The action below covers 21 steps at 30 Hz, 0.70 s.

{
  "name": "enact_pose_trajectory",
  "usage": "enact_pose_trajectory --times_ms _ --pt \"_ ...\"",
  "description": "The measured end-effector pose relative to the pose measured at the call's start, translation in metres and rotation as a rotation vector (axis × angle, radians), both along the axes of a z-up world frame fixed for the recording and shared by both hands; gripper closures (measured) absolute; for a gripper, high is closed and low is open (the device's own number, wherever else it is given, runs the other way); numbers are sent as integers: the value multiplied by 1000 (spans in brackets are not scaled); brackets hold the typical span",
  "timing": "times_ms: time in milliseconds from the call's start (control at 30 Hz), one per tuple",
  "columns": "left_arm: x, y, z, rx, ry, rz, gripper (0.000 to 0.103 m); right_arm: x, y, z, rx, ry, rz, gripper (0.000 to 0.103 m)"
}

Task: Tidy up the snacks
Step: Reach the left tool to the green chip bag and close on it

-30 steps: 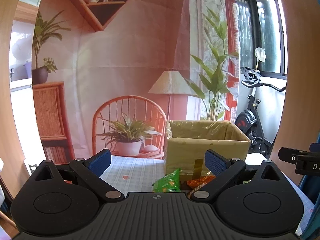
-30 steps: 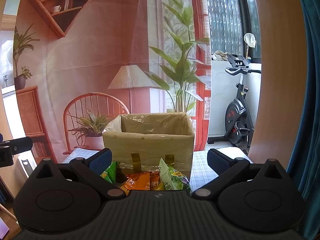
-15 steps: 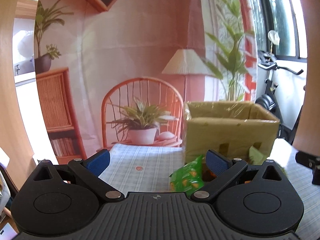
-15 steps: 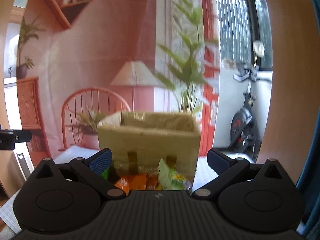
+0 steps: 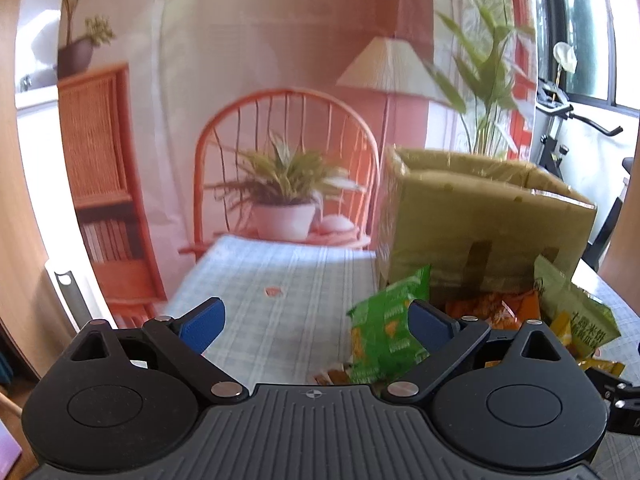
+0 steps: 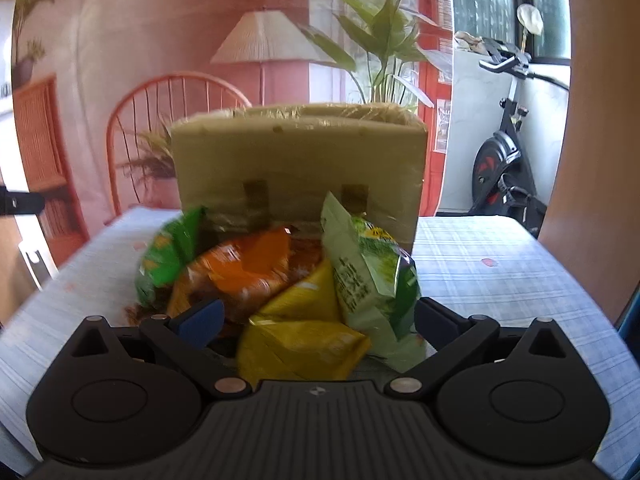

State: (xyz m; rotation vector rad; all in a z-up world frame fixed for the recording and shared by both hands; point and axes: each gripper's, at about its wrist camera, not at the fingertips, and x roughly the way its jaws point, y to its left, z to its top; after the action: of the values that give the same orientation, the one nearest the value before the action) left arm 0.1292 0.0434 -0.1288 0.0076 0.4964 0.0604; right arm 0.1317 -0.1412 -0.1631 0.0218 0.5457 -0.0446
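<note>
The snack packets lie heaped at the centre of the right wrist view, against the front of the cardboard box (image 6: pixel 298 160): a yellow packet (image 6: pixel 298 346) nearest, an orange packet (image 6: pixel 248 268) behind, a pale green packet (image 6: pixel 370 280) upright at right, a bright green packet (image 6: pixel 168 256) at left. The right gripper (image 6: pixel 318 318) is spread wide around the heap, holding nothing. Only the left wrist view shows bare checked tablecloth (image 5: pixel 280 300) mid-frame, between the widely spread jaws of the left gripper (image 5: pixel 316 318), with the heap at its lower right.
</note>
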Motion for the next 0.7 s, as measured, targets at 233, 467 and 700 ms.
enact_pose_trajectory --times_ms 233,467,700 --pt "16 -6 -24 -6 63 -17 3 9 -2 -30 50 54 34 6" --pt "26 -13 -39 6 103 -33 4 23 -11 -49 141 86 59 13" --pt "41 -9 -43 -63 126 -31 5 32 -17 -57 229 82 91 24"
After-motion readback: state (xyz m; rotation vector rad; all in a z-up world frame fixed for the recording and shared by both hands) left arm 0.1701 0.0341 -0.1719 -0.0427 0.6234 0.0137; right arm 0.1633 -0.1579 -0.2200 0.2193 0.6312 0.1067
